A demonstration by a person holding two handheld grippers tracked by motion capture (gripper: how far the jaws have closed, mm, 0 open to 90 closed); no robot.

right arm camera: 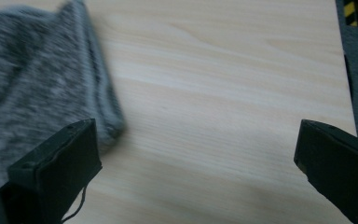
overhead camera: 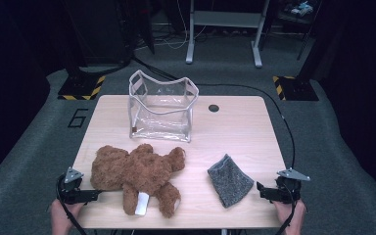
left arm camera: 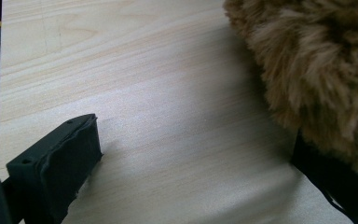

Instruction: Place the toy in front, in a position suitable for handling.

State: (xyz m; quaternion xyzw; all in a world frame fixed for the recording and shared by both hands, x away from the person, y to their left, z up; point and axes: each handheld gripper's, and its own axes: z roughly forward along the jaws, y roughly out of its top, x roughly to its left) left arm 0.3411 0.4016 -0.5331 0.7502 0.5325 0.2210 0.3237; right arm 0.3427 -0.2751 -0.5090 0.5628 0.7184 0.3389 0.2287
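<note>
Desk [overhead camera: 235, 132], three items. Brown teddy bear [overhead camera: 137, 174], lying flat near the front edge; left tongs [overhead camera: 97, 195] spread wide, one jaw tucked under its fur, likely set for a grab. Grey knit pouch [overhead camera: 229, 180], flat, just left of the right tongs [overhead camera: 259, 188], likewise spread wide, empty. Clear bag [overhead camera: 161, 106], upright behind, mouth gaping, presumably for loading.

Brown teddy bear [overhead camera: 137, 175] beside grey pouch [overhead camera: 229, 180]

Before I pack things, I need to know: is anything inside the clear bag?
The clear bag looks empty; the table shows through its walls. Its far bottom corners are hard to see.
</note>
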